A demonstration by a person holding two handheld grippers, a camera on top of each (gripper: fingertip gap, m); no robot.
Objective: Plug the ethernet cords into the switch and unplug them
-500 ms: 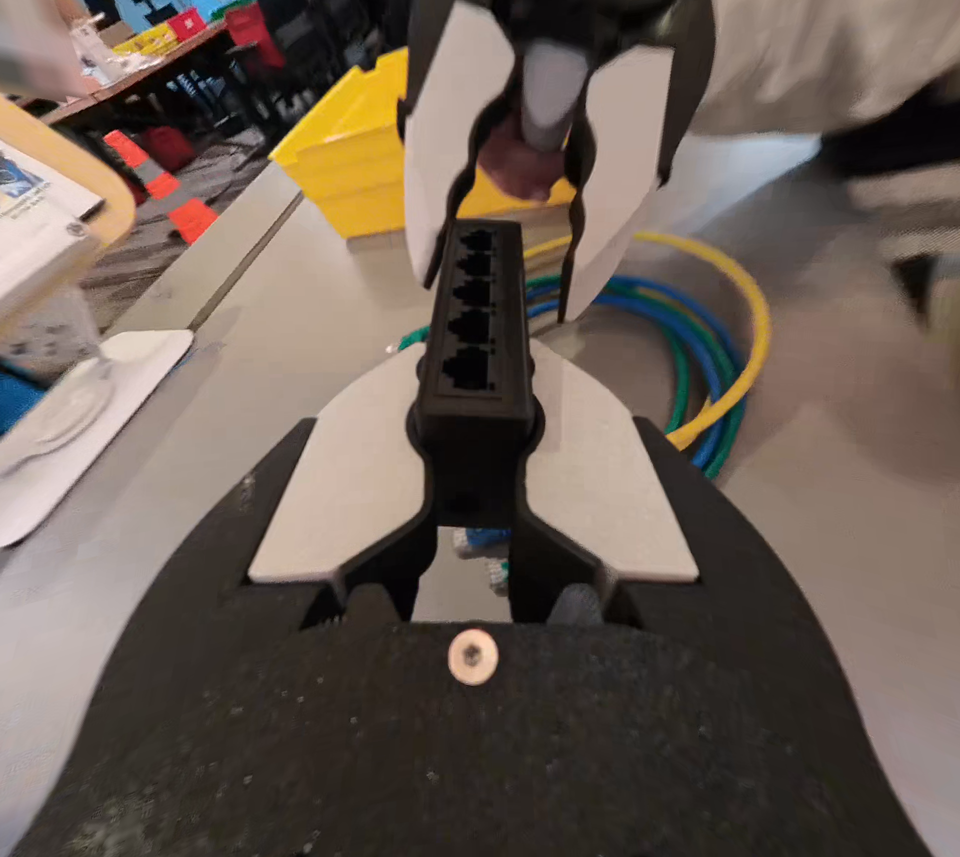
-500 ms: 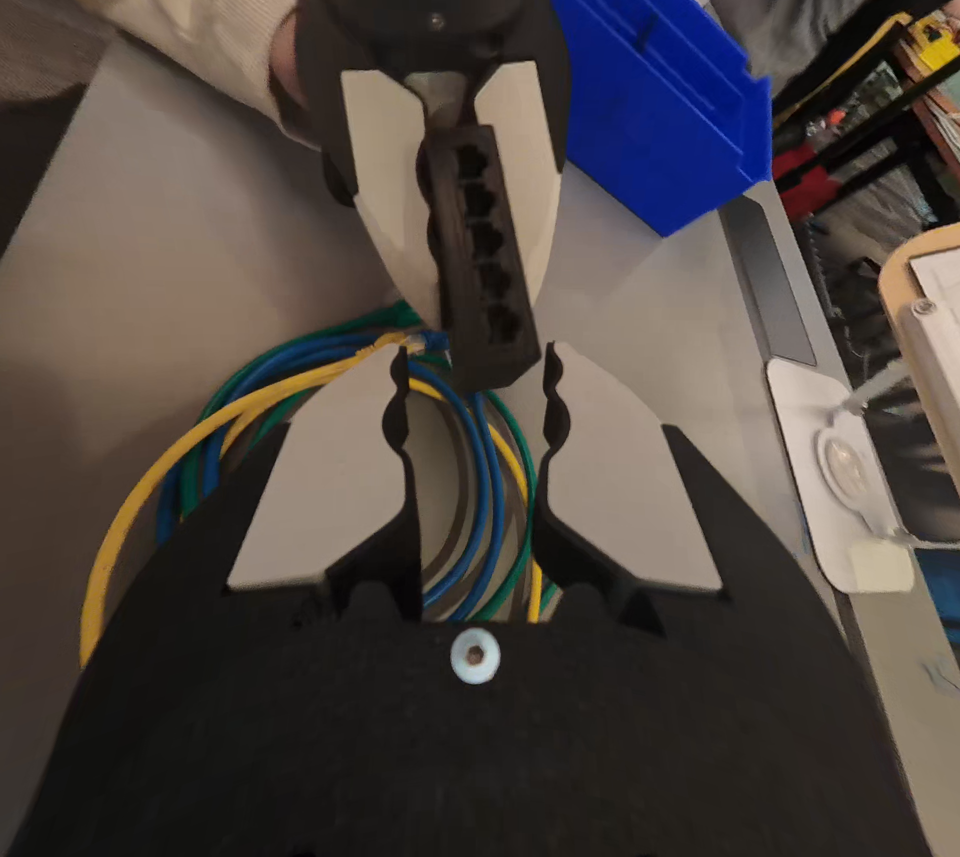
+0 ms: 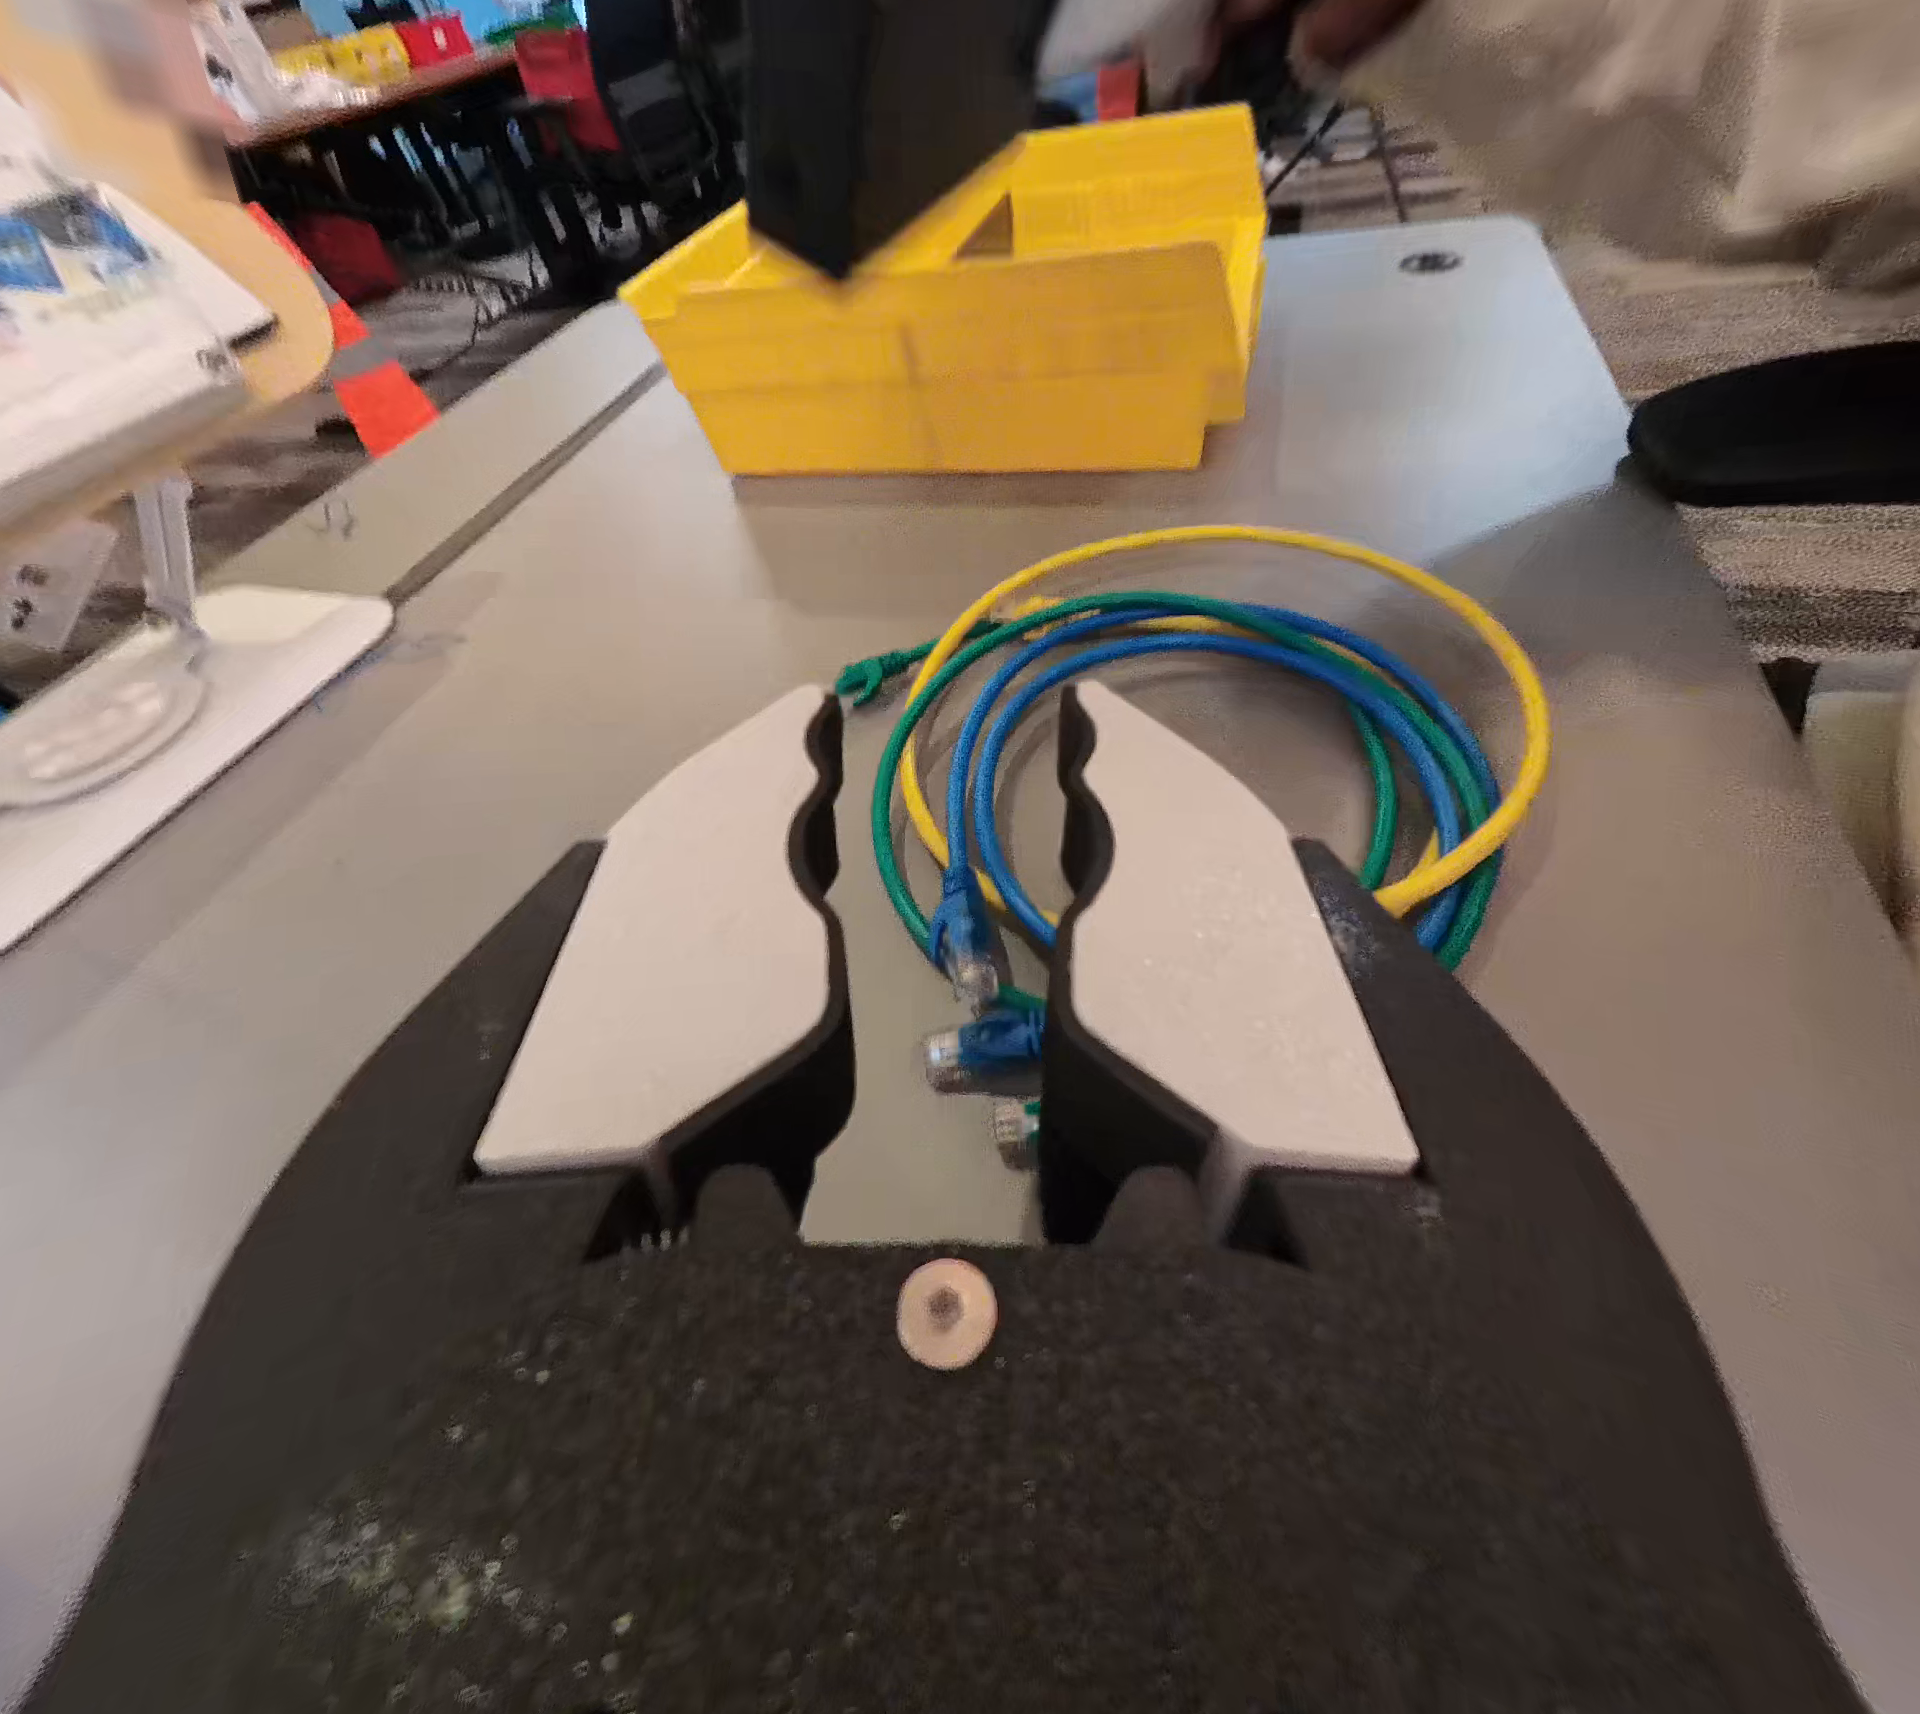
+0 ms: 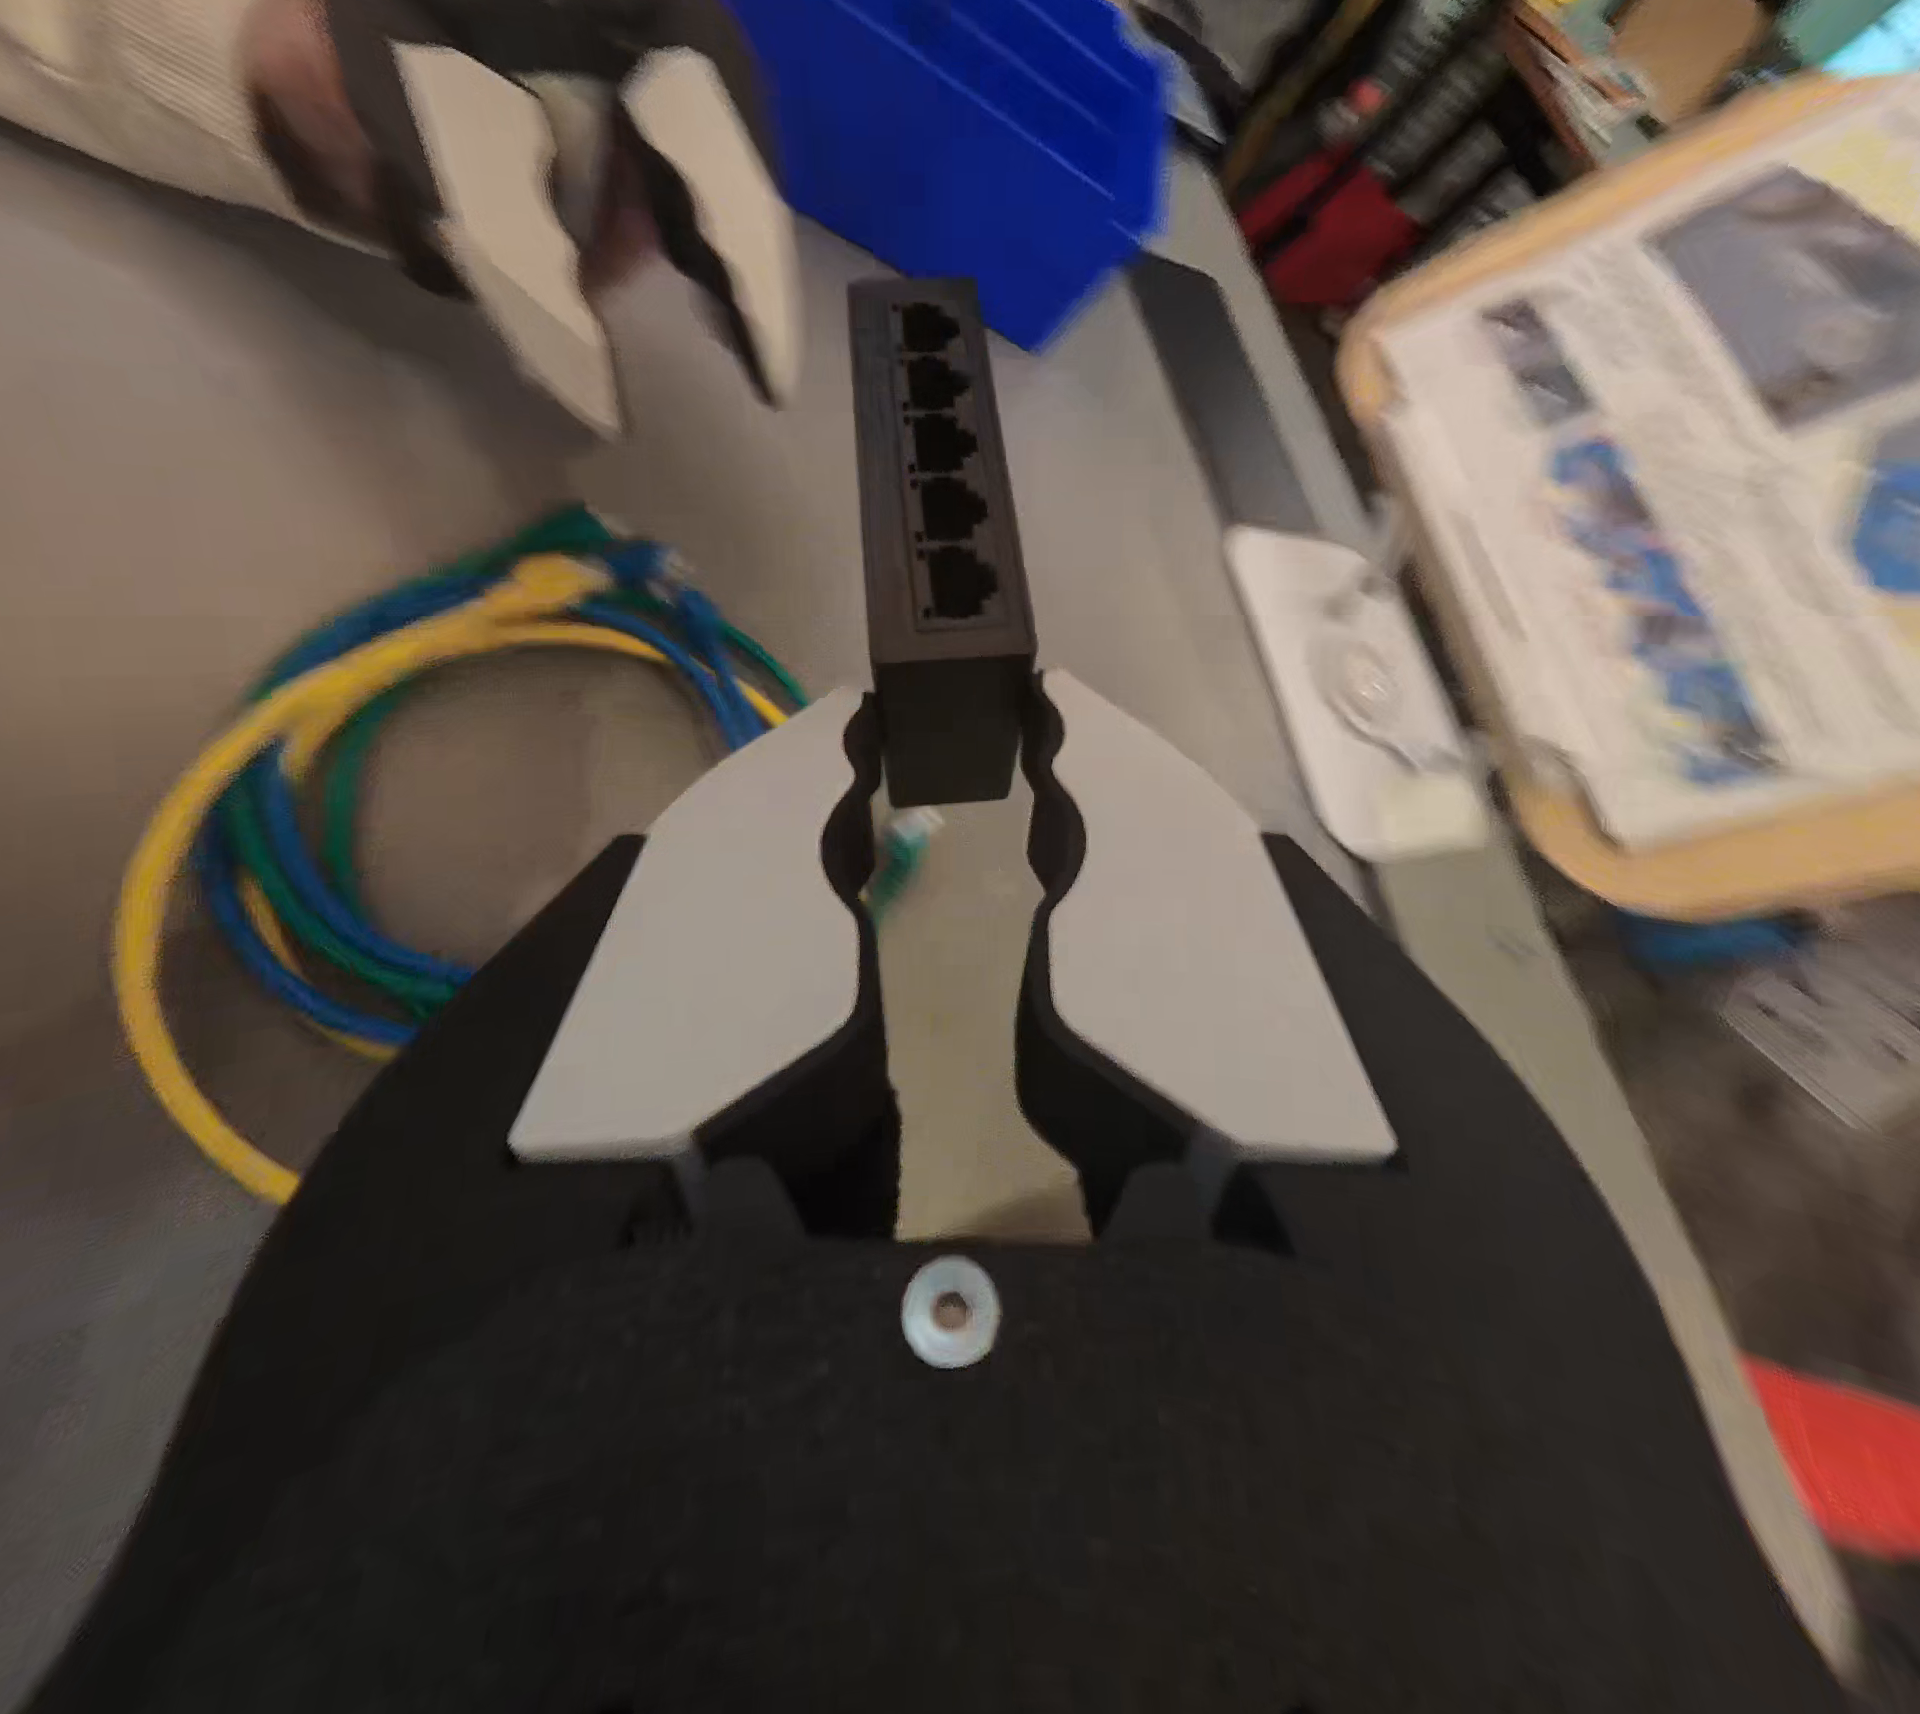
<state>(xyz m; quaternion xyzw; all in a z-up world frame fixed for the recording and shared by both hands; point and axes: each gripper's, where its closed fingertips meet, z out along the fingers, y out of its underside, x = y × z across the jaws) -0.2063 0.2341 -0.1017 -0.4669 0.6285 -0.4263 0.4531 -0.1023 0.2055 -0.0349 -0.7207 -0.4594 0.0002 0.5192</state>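
Item 1, white stand base point(image 3: 156, 708) with printed board point(image 4: 1683, 459): far left of the left wrist view, far right of the right wrist view. Cut off by the frame edge and blurred; print not legible.

Item 2, left claw point(image 3: 940, 708): released, jaws apart over bare tabletop point(image 3: 582, 646), nothing between them. Seen from the other side point(image 4: 686, 407) it is smeared by motion, raised above the tabletop just left of the switch. Half a second ago it was clenched on the switch; it has since let go and drawn back.

Item 3, switch point(image 4: 940, 511): black, five ports in a row, all empty. Its near end is gripped by the right claw point(image 4: 951, 708), clenched on it and holding it above the tabletop. In the left wrist view the switch point(image 3: 883, 75) is a dark blurred block in front of the yellow bin point(image 3: 966, 355); ports hard to make out there. Half a second ago the right claw stood open, short of the switch.

Item 4, ethernet cords point(image 3: 1226, 729): yellow, green and blue, coiled flat on the tabletop, unplugged. Three plug ends lie between the left claw's jaws; part of the coil is hidden behind its right finger. Blurred in the right wrist view point(image 4: 312, 812), one green plug showing below the switch.

Item 5, blue bin point(image 4: 935, 75): behind the switch, top cut off.
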